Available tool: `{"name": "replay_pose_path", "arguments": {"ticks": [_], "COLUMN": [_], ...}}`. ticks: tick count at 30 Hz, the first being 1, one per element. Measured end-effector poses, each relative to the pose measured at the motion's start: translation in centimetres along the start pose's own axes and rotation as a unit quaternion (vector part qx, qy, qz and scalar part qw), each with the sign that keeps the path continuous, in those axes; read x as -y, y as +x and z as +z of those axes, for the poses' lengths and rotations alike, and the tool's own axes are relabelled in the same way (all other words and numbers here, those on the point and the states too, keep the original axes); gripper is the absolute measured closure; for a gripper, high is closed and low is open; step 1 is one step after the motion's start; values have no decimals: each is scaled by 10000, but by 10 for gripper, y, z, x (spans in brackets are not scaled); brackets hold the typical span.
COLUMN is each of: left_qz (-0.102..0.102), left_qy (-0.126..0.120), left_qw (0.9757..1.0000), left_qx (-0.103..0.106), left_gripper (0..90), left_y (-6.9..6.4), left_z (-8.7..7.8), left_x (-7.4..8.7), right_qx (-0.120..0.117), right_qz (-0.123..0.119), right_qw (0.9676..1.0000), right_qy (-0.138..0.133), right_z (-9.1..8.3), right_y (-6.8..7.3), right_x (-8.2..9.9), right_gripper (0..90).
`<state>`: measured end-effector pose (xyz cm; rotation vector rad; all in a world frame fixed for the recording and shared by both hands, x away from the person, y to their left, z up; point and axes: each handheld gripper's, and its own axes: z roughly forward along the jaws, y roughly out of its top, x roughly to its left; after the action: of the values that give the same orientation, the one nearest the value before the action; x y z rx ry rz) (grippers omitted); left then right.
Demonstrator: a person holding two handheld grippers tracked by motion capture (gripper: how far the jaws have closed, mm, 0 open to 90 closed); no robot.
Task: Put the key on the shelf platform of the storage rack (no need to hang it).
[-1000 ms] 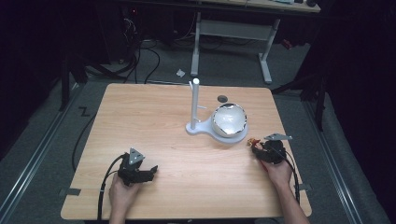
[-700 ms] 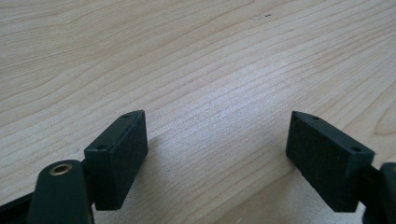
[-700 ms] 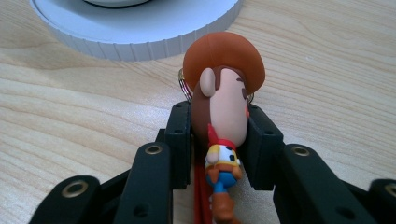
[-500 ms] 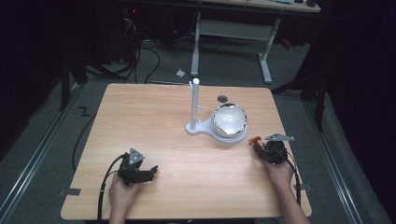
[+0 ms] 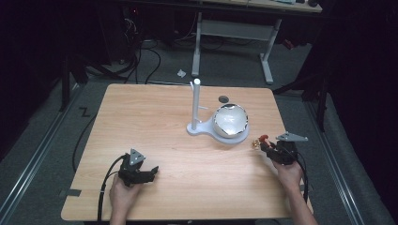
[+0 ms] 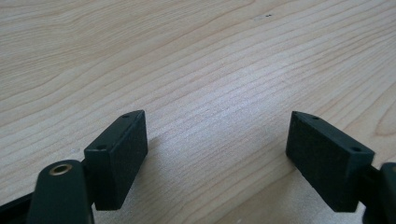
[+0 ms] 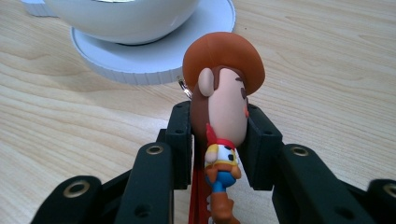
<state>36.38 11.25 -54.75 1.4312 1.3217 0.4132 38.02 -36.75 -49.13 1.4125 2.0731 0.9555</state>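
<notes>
A small cowboy figure point(image 7: 223, 116) with a brown hat, red scarf and a metal ring at its head sits between the pads of my right gripper point(image 7: 219, 140), which is shut on it by the head. In the high view that right gripper point(image 5: 268, 145) is at the table's right side, just off the wood, with the cowboy figure point(image 5: 259, 140) pointing toward the white bowl point(image 5: 230, 120). My left gripper point(image 5: 149, 172) rests near the front left; its jaws stand wide apart over bare wood, left gripper point(image 6: 217, 154) with nothing between them.
A white stand point(image 5: 202, 129) with an upright post point(image 5: 195, 102) carries the bowl at the table's middle right. A small dark disc point(image 5: 224, 99) lies behind it. The wooden table point(image 5: 155, 122) has dark floor, cables and another table's legs beyond it.
My right gripper has closed on the cowboy figure and lifted a little from the table. The left gripper has stayed put.
</notes>
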Motion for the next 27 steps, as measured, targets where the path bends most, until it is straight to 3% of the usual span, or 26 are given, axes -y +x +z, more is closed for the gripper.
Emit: {"name": "replay_pose_path", "arguments": {"ticks": [12,27], "left_qz": [-9,-15], "left_qy": [-8,-4], "left_qw": [10000,10000], "left_qx": [-6,-7], "left_gripper": [210,210], "left_y": [0,0], "left_z": [0,0], "left_x": [0,0], "right_qx": [-143,-428], "right_qz": [-63,43], "right_qw": [9998,9985], "right_qy": [-108,-325], "right_z": [-14,-33], "right_y": [0,6], "right_x": [-5,-22], "right_gripper": [677,677]}}
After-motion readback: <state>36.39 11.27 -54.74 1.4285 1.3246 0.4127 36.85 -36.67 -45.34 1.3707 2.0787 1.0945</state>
